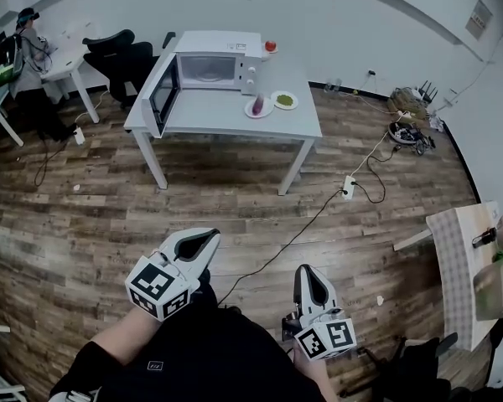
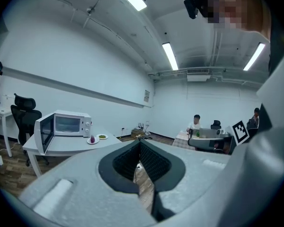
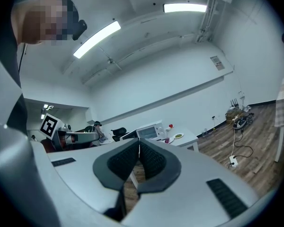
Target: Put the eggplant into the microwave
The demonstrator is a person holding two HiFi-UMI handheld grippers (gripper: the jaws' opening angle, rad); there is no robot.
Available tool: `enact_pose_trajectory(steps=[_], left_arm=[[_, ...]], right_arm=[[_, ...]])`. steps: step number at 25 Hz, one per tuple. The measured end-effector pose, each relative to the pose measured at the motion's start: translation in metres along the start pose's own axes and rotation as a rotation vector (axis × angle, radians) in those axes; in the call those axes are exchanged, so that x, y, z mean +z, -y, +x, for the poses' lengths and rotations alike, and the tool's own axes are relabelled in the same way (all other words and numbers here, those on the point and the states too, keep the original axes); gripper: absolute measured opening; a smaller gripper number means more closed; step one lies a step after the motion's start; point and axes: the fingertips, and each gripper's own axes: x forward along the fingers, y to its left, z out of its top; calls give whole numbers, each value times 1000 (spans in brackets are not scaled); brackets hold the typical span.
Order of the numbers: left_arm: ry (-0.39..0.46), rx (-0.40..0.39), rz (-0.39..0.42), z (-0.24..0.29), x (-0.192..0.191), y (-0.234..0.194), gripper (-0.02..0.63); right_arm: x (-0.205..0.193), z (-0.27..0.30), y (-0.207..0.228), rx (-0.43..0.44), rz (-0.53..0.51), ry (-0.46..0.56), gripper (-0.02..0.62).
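1. Across the brown wooden floor (image 1: 84,224) from the person, on the pale grey bench (image 1: 226,122), the small purple eggplant (image 1: 258,105) lies on a round white plate (image 1: 267,113) just right of the boxy white microwave (image 1: 211,68) — its door (image 1: 163,97) stands swung open, presumably so the eggplant can go straight in.
2. Held low before the body, the left tongs (image 1: 208,239) and the right tongs (image 1: 307,271) are well apart from the bench; both are pressed together on nothing, likely because nothing is within reach to grasp yet.
3. Only the head view shows the stretch of floor to cross and the black cable (image 1: 277,254) trailing over it; the gripper views show the ribbed dark pads (image 2: 125,160) meeting at their tips — and the left one catches a seated person (image 2: 196,122) at another desk.
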Motion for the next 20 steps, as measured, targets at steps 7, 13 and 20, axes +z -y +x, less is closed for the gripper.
enact_pose_trajectory(steps=[7,13,20], left_arm=[[-10,-3,-16,23,-4,5,8],[-15,11,-51,49,-12,-21,8],[2,-4,-38,109,-2,-62,8]], right_arm=[[1,4,24,-14,9,0,17],[2,34,43,-11,0,-18,17],[10,88,78,-24,-16,-34,17]])
